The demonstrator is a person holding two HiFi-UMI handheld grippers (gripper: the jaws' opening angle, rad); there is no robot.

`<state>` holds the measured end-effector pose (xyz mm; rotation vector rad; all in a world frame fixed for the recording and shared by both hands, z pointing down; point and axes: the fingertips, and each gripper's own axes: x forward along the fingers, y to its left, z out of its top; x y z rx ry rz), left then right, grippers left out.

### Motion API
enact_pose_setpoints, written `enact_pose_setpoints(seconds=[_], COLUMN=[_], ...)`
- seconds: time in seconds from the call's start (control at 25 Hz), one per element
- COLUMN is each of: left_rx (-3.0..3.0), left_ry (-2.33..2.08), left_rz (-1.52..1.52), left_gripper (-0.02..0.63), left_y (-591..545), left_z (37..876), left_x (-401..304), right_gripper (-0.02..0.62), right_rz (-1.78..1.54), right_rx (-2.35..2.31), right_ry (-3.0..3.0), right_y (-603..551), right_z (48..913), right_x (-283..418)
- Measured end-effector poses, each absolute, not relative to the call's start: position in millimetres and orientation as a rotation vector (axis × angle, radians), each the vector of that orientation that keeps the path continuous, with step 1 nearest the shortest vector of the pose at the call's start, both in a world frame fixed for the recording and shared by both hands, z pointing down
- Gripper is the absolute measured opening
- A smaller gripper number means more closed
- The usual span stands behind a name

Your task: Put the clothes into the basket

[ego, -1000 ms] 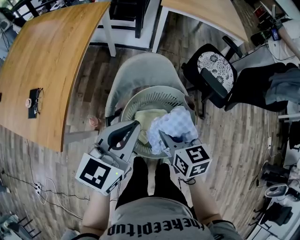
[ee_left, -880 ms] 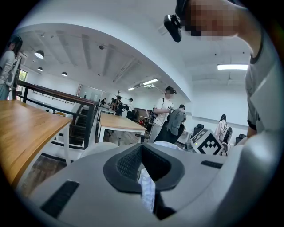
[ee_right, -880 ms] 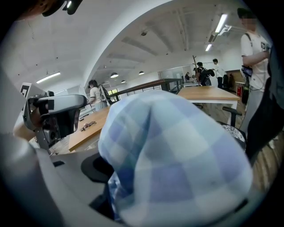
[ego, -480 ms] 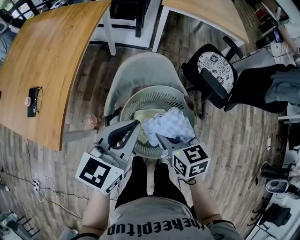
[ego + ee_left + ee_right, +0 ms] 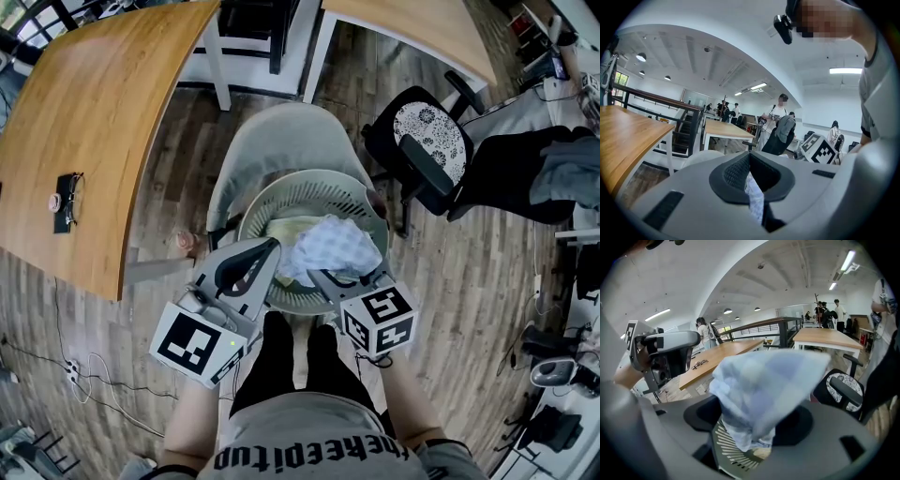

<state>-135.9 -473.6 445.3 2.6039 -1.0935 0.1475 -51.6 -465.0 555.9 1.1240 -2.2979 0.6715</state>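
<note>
Blue checked cloth (image 5: 330, 246) sags over the basket (image 5: 281, 199), my right gripper (image 5: 345, 274) jaws opening around it: release step, I'd say. My left gripper (image 5: 267, 249) pinches its edge; next, free that.

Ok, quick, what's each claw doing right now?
Left claw: closed, pinching a strip of the checked cloth.
Right claw: opening, the checked cloth lying loose between its jaws.
</note>
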Motion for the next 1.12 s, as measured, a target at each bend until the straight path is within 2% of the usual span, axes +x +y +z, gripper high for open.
enact_pose_setpoints(seconds=[0.36,0.6,0.8,0.96,1.12], left_rx=[2.608,2.607,2.620,2.637,2.652], left_ry=[-1.092,-1.090,-1.085,-1.085,-1.087], left_rz=[0.133,0.132,0.129,0.125,0.122], left_gripper=[0.014,0.014,0.014,0.014,0.014], left_y=[-472.6,-471.4,-469.3,-466.2,-462.1], left_z=[440.8,439.8,434.5,426.7,418.3], left_x=[-139.1,-133.8,-128.1,-120.9,-112.5], right_gripper=[0.307,0.273,0.166,0.042,0.011], right_rz=[0.744,0.730,0.729,0.665,0.632], right_rx=[1.183,1.234,1.259,1.298,1.293], right_ry=[-2.354,-2.377,-2.426,-2.453,-2.499], right_y=[-468.8,-471.4,-470.5,-468.0,-463.8], right_z=[537.7,527.1,511.5,495.4,478.0], right_x=[-53.6,-44.2,-38.5,-30.3,-25.3])
